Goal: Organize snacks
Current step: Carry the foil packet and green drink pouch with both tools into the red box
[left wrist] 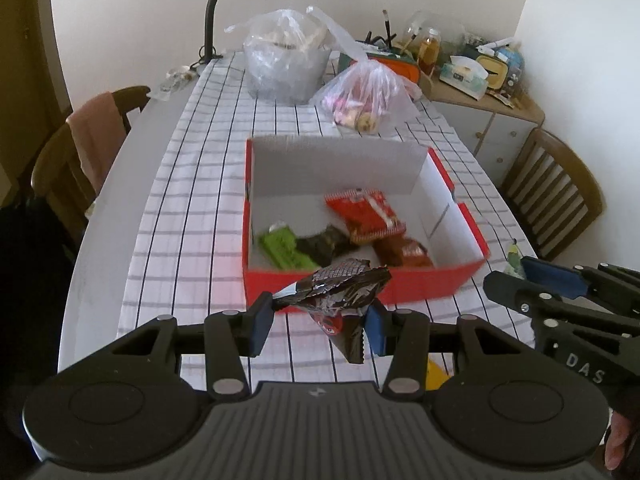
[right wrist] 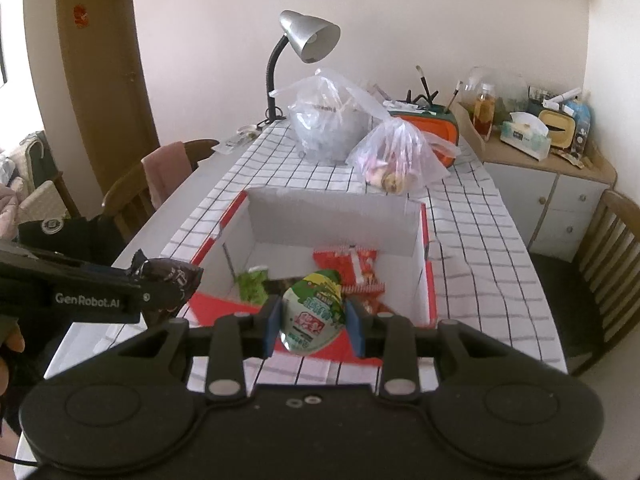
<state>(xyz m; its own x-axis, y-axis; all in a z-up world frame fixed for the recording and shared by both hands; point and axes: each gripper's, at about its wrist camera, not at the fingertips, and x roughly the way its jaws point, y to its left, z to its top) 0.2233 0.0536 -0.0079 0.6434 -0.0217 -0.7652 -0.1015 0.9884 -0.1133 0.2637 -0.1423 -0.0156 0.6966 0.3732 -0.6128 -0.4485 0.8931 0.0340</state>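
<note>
Both claws are loaded, and both packets hang in the air just short of the red box (left wrist: pixel 360 280) that stands on the checked cloth of the tabletop (left wrist: pixel 208 184). The left claw (left wrist: pixel 318 322) is clamped on a dark brown foil packet (left wrist: pixel 340 288), its blue pads pinching the crumpled middle so that one end sticks up toward the box and a sawtooth seal hangs below. The right claw (right wrist: pixel 314 322) grips a green-and-white pouch (right wrist: pixel 314 310) across its belly, the top standing above the pads. Both look light and soft — thin film around a little filling (what is inside cannot be told), so weight should be no trouble, but the foil is glossy and likely slippery, and a hard squeeze would probably crush anything brittle within. The better hold, by my judgement, is where each claw already has it: across the fuller middle, where the film bunches and gives the pads something to bite, not on a flat sealed edge that could slide out. The box already holds a red packet (left wrist: pixel 366 212), a green one (left wrist: pixel 282 246), a dark one and a brown one along its near side, while the far half of its white floor is bare — room enough, it seems, to let these two down without stacking them on the rest.
</note>
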